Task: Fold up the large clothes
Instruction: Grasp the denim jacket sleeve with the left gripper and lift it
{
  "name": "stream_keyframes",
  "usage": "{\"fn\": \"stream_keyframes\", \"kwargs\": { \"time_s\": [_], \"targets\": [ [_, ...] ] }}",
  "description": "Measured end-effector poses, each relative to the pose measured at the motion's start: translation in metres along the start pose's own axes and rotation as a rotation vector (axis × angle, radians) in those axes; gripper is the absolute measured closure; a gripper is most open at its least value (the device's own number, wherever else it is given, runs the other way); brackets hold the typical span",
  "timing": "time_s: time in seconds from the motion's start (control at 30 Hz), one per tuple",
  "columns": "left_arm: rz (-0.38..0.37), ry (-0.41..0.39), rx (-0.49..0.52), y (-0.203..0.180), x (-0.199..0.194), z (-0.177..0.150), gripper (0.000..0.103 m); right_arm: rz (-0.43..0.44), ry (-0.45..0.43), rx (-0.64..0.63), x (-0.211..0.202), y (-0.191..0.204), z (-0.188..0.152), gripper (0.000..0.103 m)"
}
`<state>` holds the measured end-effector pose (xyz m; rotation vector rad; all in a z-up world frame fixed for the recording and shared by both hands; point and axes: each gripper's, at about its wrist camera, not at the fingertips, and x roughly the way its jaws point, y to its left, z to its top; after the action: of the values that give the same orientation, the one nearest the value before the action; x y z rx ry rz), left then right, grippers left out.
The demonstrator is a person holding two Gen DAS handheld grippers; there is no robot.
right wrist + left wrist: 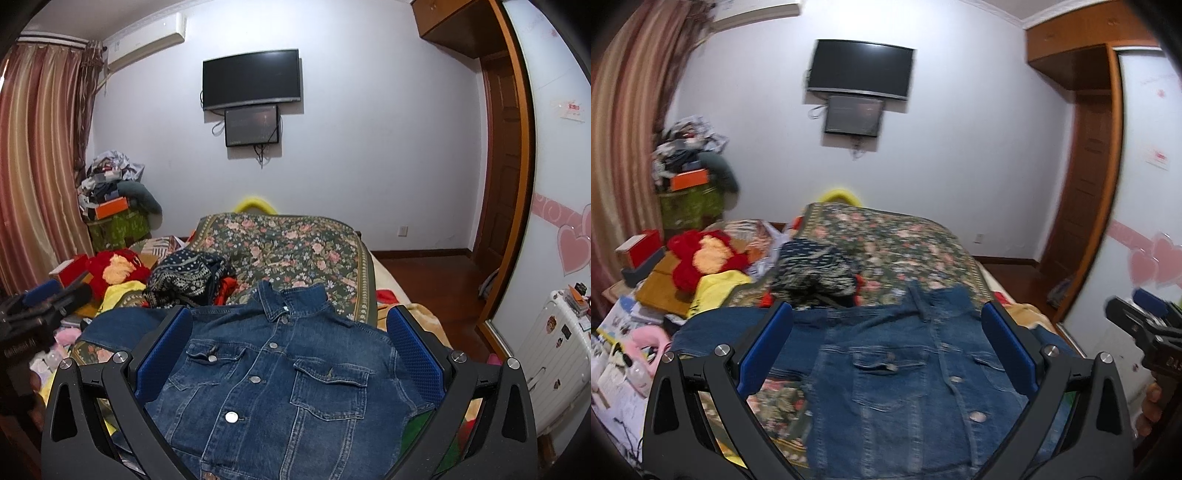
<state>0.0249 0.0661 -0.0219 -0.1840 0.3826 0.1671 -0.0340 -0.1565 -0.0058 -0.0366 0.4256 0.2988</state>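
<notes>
Both hand-held grippers, left (886, 347) and right (290, 350), hover spread and empty over the dark-blue buttoned denim jacket (280, 376), lying front-up on the floral-quilted bed (295, 243). Folding seems not yet begun; next, probably pinching a sleeve or side edge to fold it inward.

Floral bedspread (295, 243) — denim jacket (273, 373) atop

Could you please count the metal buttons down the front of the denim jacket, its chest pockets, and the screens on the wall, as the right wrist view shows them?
Front buttons on the jacket: 4, running from the collar button down to the lowest one.
Chest pockets: 2, one and the other.
Screens: 2, the TV and a smaller monitor under it.
Total: 8
</notes>
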Motion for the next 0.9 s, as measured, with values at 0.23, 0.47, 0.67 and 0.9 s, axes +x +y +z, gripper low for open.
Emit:
{"fn": "stream_keyframes", "kwargs": {
  "time_s": [0.23,0.47,0.67,0.9],
  "targets": [
    [0.171,0.049,-0.09,0.072,0.033,-0.005,0.001,0.004,0.108,-0.016,0.043,0.011,-0.002,0.0],
    [0.376,0.122,-0.15,0.151,0.074,-0.025,0.001,0.012,0.228,-0.027,0.091,0.024,-0.003,0.0],
    [0.421,0.227,-0.264,0.218,0.103,-0.057,0.003,0.005,0.34,-0.044,0.134,0.036,-0.013,0.0],
    [0.403,0.367,-0.534,0.293,0.133,-0.101,0.017,0.033,0.49,0.008,0.18,0.048,-0.031,0.0]
  ]
}}
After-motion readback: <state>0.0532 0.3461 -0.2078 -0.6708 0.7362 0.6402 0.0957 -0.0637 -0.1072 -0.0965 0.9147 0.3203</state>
